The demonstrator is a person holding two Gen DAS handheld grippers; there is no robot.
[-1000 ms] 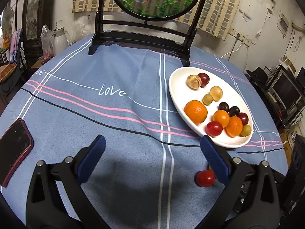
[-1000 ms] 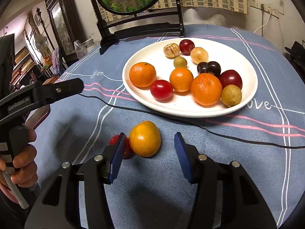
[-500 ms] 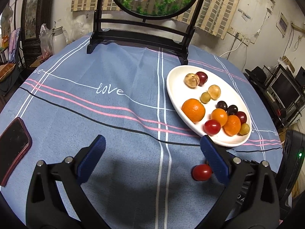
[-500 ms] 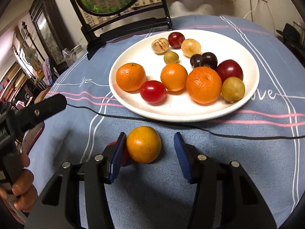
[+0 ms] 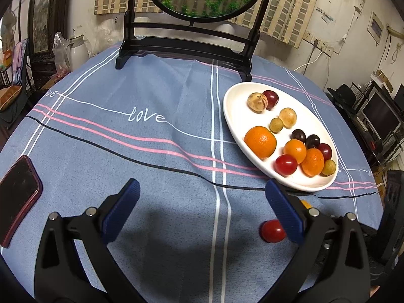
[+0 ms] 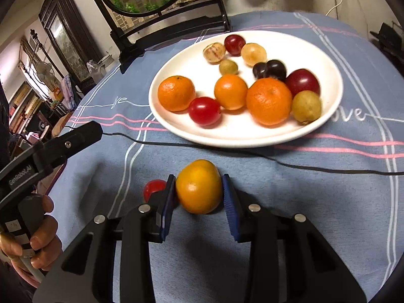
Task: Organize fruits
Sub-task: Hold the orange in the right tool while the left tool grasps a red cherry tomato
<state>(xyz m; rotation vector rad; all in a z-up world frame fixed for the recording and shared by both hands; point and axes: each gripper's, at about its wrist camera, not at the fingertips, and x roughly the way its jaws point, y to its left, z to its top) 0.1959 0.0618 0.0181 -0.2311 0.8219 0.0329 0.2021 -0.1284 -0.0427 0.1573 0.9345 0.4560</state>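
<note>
A white plate [image 6: 328,116] [image 5: 234,116] on the blue cloth holds several oranges, red tomatoes, plums and small yellow-green fruits. My right gripper [image 6: 198,192] is shut on a loose orange [image 6: 198,186] just in front of the plate, on or just above the cloth. A loose red tomato [image 6: 154,188] [image 5: 272,231] lies just left of its left finger. My left gripper [image 5: 202,207] is open and empty over bare cloth; the tomato sits by its right finger [image 5: 284,212]. The orange shows only as a sliver [image 5: 306,204] behind that finger.
A dark phone [image 5: 17,197] lies at the table's left edge. A black-framed round goldfish screen [image 5: 186,45] stands at the back. A thin black line [image 6: 290,162] crosses the cloth in front of the plate. A white kettle [image 5: 75,50] stands beyond the table.
My right gripper has closed from wide open onto the loose orange. The left gripper has stayed open and drifted slightly.
</note>
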